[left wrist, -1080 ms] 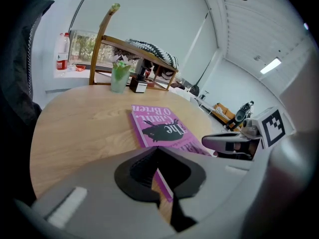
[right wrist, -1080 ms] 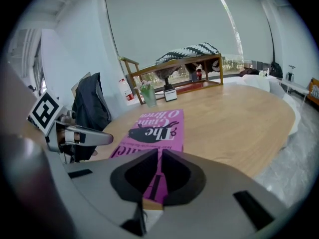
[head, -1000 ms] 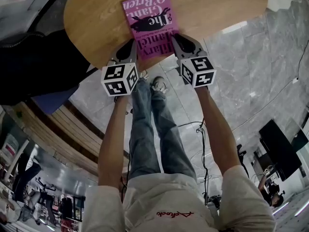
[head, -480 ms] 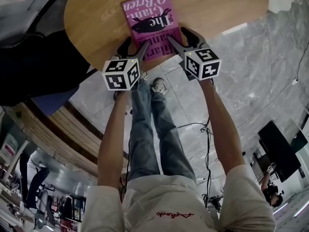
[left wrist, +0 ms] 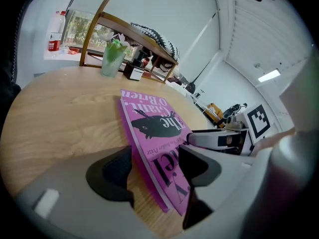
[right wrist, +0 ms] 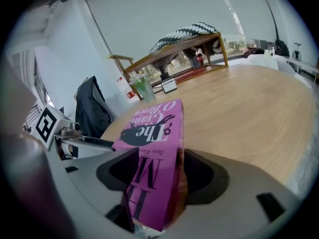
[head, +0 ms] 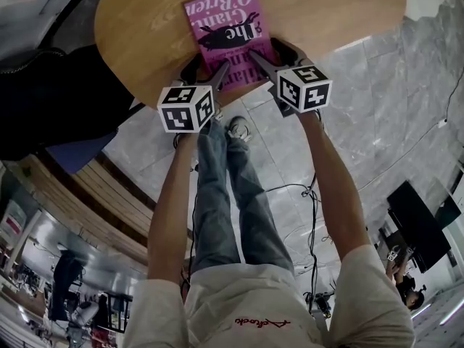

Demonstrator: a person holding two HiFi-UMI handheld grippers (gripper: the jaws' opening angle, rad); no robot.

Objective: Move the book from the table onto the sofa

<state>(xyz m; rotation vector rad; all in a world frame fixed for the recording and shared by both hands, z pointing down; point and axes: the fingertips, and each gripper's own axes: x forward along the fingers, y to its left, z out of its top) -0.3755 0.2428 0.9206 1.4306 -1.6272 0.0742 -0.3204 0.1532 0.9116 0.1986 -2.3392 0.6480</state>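
Note:
A pink paperback book (head: 228, 31) lies flat on the round wooden table (head: 145, 27), its near end at the table's edge. My left gripper (head: 206, 67) is at the book's near left corner, its jaws opening. In the left gripper view the book (left wrist: 154, 126) edge sits between the left gripper's (left wrist: 157, 168) pads, and the outer pad stands clear of it. My right gripper (head: 275, 55) is at the near right corner, its jaws opening too. The book (right wrist: 152, 126) runs between the right gripper's (right wrist: 162, 176) spread pads, with gaps showing on both sides.
A green cup (left wrist: 112, 59), a bottle (left wrist: 55, 31) and a wooden rack (left wrist: 139, 34) stand at the table's far side. A dark jacket (right wrist: 92, 108) hangs on a chair beside the table. A dark seat (head: 51, 100) lies left of the table, above the marble floor (head: 362, 122).
Both grippers' jaws have gone from shut to wide apart. Both hands have slid a little forward, so the book's near corners now lie between the jaws.

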